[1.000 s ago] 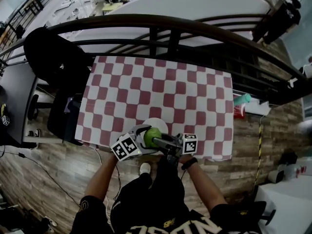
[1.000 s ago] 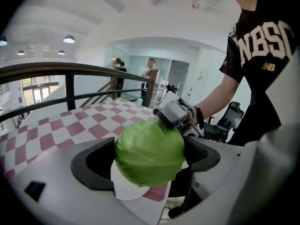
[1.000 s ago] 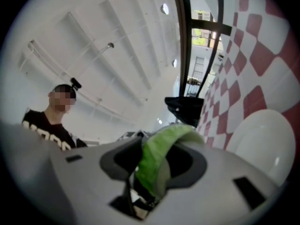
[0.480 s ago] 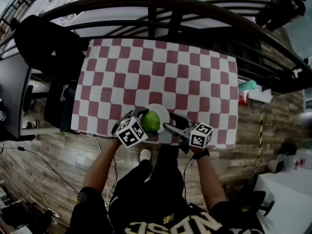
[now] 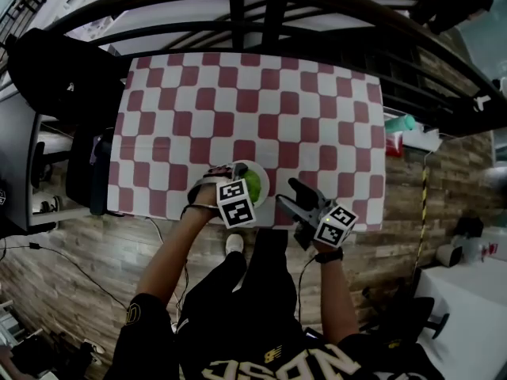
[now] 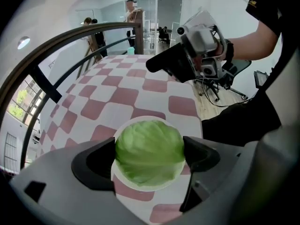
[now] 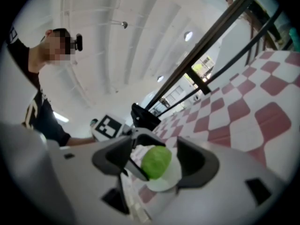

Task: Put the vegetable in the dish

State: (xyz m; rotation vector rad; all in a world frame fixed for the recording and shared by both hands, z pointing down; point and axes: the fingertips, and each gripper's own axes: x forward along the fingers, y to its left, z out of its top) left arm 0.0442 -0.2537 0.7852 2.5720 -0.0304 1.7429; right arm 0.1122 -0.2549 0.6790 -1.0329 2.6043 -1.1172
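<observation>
Round pale-green cabbage head (image 5: 253, 184): it sits between the jaws of your left gripper (image 6: 149, 156), directly over the round white dish (image 6: 143, 186). Both pads press against its sides, so the jaws stand wide but closed on it. Whether its underside touches the dish cannot be told.

Your right gripper (image 5: 290, 195) hovers just to the right of the dish, apart from it and aimed across at the cabbage. Its jaws have just been opening and are spread wide, with nothing gripped between them. It is the only thing near the dish on that side.

The dish holds nothing but the cabbage. It rests on the red-and-white checked tablecloth (image 5: 261, 109), close to the near edge where you stand. The cloth runs on wide to the left, to the right and beyond the dish.

A dark metal railing (image 5: 261, 6) curves along the far edge. A black chair (image 5: 55, 70) stands off the left side on the wooden plank floor (image 5: 71, 267).
</observation>
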